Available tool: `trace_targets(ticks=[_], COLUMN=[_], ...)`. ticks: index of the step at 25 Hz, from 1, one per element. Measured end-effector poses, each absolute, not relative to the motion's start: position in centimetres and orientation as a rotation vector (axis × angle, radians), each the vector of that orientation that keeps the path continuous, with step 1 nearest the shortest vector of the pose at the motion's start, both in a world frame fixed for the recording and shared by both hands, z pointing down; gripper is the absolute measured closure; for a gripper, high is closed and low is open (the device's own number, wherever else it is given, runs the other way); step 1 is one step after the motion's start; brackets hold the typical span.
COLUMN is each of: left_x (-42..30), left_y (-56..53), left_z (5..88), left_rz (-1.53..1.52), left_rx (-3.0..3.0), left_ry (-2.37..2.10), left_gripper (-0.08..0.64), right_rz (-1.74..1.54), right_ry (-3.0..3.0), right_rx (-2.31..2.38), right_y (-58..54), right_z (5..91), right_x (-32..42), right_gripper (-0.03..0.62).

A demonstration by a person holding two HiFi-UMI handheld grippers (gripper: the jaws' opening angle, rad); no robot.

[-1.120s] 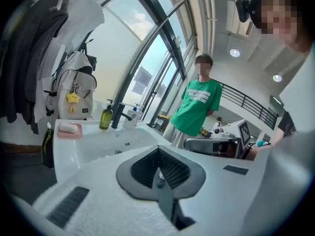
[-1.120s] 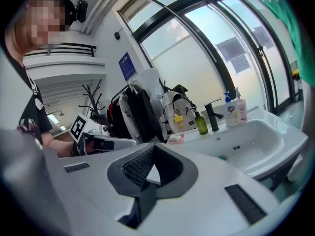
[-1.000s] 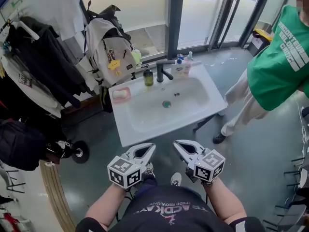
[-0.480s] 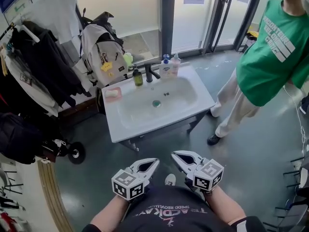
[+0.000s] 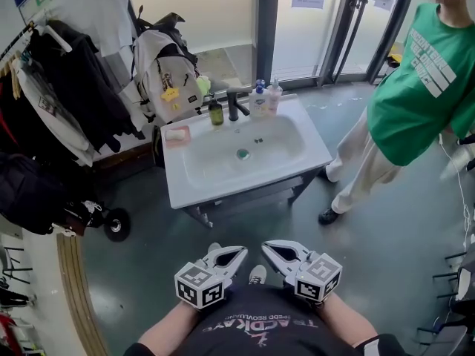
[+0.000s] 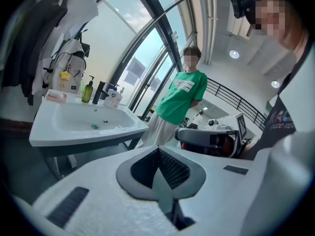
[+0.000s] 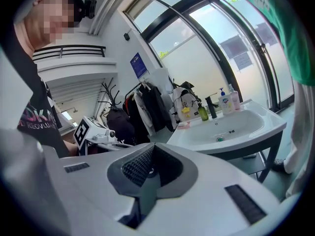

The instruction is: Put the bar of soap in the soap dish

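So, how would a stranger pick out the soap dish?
Find the white rectangular washbasin. At its back left corner, left of the dark green pump bottle, lies a shallow pink soap dish. It alone is pink, holding a pale bar.

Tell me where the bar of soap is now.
In the head view, the bar of soap lies in the pink soap dish on the back left corner of the sink, left of the green bottle.

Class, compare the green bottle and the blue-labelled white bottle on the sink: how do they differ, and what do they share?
The green bottle is dark olive; the white bottle is pale with blue print. The green bottle stands left of the faucet, the white bottle right of it, beside another pale bottle. Both stand upright on the sink's back ledge.
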State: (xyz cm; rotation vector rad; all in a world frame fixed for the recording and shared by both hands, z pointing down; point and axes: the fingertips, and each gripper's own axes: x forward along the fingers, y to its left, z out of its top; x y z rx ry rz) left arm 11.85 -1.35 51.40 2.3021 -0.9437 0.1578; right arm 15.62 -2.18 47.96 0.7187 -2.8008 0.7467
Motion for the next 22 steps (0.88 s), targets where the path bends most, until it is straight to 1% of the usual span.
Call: trace_targets(ticks=[22], left_x=[12.7], left_y=[-0.78], left_z=[51.47], left_rz=[0.214], left_rx=[2.337], left_ry=[-0.914], left_gripper=[0.551], right_rz=[0.776], right_ry=[-2.804], right_rx=[0.682], right_y=[-1.22], right_z=[48.53], right_x=[15.14], right_gripper=[0.581])
